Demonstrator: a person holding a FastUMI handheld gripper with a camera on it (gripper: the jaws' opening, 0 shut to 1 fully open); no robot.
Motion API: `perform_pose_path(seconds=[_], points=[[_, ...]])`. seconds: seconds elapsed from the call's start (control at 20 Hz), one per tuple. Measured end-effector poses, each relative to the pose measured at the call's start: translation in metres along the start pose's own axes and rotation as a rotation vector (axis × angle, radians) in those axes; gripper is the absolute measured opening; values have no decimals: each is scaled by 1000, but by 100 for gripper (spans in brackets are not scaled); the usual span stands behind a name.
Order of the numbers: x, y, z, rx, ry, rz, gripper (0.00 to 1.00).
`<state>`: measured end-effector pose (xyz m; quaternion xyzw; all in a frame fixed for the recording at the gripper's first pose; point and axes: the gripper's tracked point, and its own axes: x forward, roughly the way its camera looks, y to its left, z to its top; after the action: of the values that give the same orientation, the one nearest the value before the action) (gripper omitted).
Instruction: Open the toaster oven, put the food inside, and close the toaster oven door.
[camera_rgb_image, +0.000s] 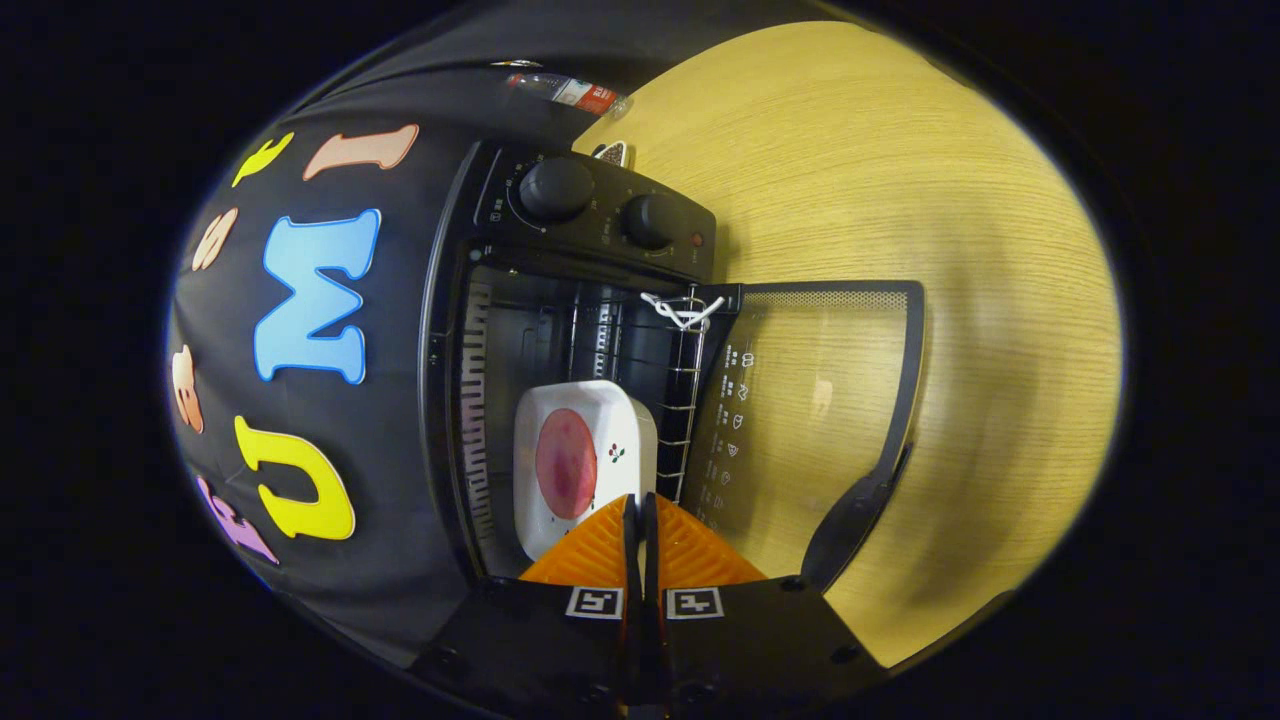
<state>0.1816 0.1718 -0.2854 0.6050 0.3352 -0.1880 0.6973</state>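
The toaster oven (560, 330) stands open on the worktop (900, 180), its door (820, 400) dropped flat. The white plate of food (580, 460) rests on the rack inside, just ahead of the gripper (640, 515), whose jaws are clenched together, empty.

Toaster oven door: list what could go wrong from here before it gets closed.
1. The white plate with the round slice of food lies on the wire rack near the oven's mouth; if it sticks out, the open glass door may hit it.
2. The gripper, fingers shut together with nothing between them, sits at the plate's edge and could nudge it when pulling back.
3. The door handle is curved and may slip off the shut fingers.
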Motion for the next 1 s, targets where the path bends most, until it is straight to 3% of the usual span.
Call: perform_pose_path(seconds=[0.35,0.6,0.8,0.95,1.0], points=[[29,7,8,2,-28,-18,3],[34,15,9,26,-10,19,8],[23,32,5,20,-3,89,50],[13,35,-2,4,30,94,96],[9,34,-5,-11,41,93,96]])
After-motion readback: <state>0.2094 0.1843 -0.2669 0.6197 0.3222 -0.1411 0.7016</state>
